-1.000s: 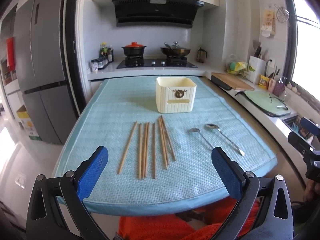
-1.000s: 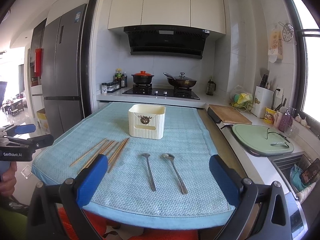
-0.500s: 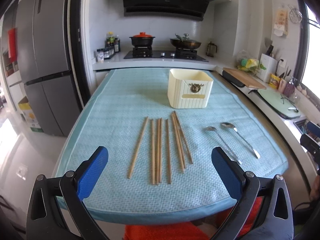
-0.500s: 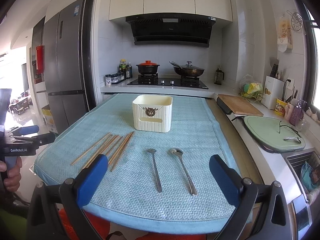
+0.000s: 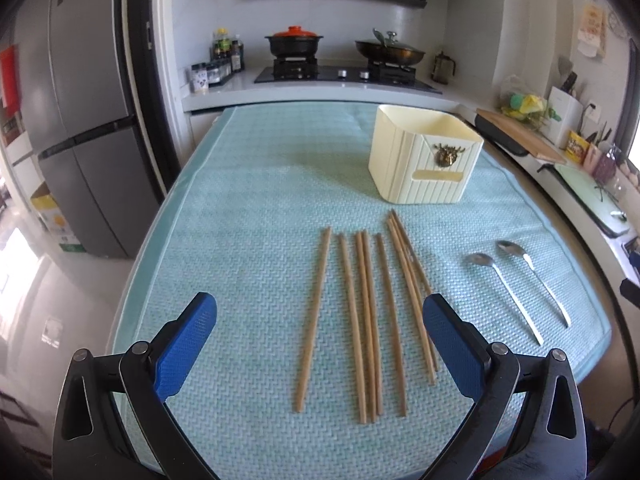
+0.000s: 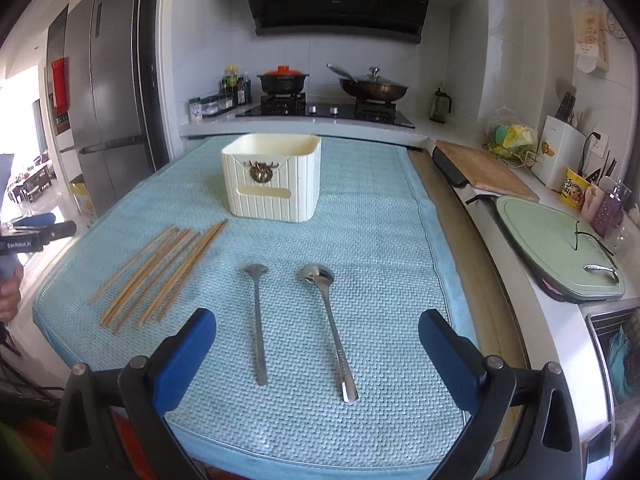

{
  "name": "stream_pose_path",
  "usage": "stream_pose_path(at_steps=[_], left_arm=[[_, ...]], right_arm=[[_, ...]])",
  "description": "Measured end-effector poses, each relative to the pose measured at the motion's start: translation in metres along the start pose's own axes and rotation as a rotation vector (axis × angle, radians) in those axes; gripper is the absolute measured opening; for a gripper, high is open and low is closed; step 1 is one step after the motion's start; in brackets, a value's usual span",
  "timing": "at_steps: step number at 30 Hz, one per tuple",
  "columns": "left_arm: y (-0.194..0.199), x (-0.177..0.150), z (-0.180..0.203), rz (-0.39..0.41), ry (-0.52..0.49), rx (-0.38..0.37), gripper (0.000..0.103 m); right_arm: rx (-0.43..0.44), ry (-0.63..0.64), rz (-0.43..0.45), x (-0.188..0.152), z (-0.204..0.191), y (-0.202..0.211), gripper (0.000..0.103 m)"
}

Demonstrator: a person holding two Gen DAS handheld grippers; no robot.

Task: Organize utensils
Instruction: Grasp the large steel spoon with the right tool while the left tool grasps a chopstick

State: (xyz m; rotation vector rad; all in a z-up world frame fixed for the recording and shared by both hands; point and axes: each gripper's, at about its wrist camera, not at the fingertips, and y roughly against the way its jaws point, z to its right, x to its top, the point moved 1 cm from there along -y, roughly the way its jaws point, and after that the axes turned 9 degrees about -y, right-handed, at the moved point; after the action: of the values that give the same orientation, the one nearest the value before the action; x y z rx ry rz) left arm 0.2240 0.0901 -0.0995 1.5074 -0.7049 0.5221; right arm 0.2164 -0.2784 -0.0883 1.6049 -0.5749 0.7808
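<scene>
Several wooden chopsticks (image 5: 366, 312) lie side by side on the light blue mat (image 5: 248, 216); they also show in the right wrist view (image 6: 160, 276). Two metal spoons (image 6: 258, 320) (image 6: 330, 328) lie to their right; in the left wrist view they are at the right (image 5: 504, 292) (image 5: 538, 280). A cream utensil holder (image 5: 426, 158) stands upright behind them, also seen from the right wrist (image 6: 272, 178). My left gripper (image 5: 318, 338) is open and empty above the near ends of the chopsticks. My right gripper (image 6: 316, 344) is open and empty over the spoon handles.
A stove with a red-lidded pot (image 5: 294, 40) and a wok (image 5: 390, 52) stands behind the table. A grey fridge (image 5: 80, 120) is at the left. A counter with a cutting board (image 6: 484, 170) and a green tray (image 6: 556, 248) runs along the right.
Both grippers have moved forward and down toward the table. The chopsticks and spoons now sit larger and closer between the fingers. Nothing was grasped.
</scene>
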Motion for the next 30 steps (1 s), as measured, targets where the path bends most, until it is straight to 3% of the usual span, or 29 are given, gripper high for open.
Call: stream_pose_path(at_steps=[4, 14, 18, 21, 27, 30], left_arm=[[-0.039, 0.011, -0.012, -0.073, -0.026, -0.046, 0.102], [-0.132, 0.018, -0.014, -0.222, -0.148, -0.055, 0.101], [-0.159, 0.018, -0.012, -0.27, -0.181, -0.047, 0.089], [-0.172, 0.017, -0.012, -0.286, -0.185, -0.045, 0.087], [-0.177, 0.024, -0.013, -0.288, -0.174, -0.096, 0.081], [-0.179, 0.029, -0.008, -0.298, -0.203, -0.115, 0.07]], right_arm=[[0.026, 0.024, -0.101, 0.004, 0.009, -0.038, 0.102], [0.061, 0.071, -0.185, 0.003, 0.001, -0.084, 0.102], [0.06, 0.048, -0.213, 0.005, 0.008, -0.104, 0.102], [0.067, 0.031, -0.264, 0.006, 0.015, -0.124, 0.102], [0.11, 0.014, -0.411, 0.011, 0.023, -0.17, 0.087], [0.11, 0.016, -0.478, 0.02, 0.022, -0.195, 0.081]])
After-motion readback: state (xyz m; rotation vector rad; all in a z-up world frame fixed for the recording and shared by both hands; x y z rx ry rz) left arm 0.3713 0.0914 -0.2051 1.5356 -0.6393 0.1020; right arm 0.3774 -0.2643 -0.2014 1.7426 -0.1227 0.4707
